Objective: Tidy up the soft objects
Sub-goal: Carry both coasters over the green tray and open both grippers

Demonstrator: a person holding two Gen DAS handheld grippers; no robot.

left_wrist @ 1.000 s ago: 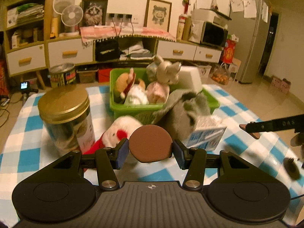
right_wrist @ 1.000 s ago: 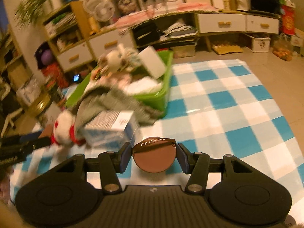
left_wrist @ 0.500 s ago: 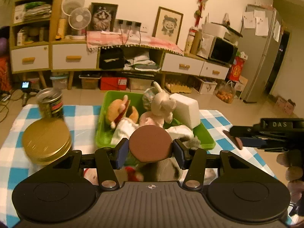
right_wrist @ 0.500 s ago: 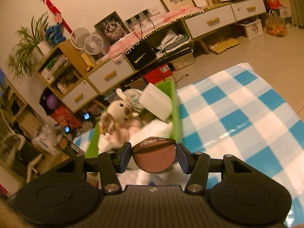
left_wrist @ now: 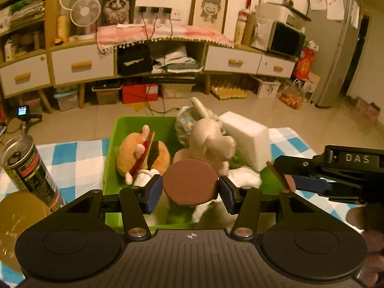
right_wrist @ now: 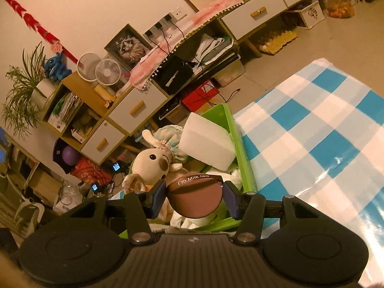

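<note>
Both tongs, left gripper (left_wrist: 190, 186) and right gripper (right_wrist: 195, 198), are clamping brown discs above the green bin (left_wrist: 109, 165), only the right's (right_wrist: 195, 198) reading "I'm Milk tea".

Warm, dim amber indoor light tints both views; fisheye bending curves the edges, glare streaks the glossy blue-and-white checked tablecloth (right_wrist: 312, 129), slight softness throughout.

Left gripper (left_wrist: 190, 186) pitches forward and down, its fingers (left_wrist: 151, 193) pressing a round brown disc between them. Right gripper (right_wrist: 195, 198), rolled sideways, clamps a similar disc. A hand (left_wrist: 367, 220) shows behind its fingers.
</note>
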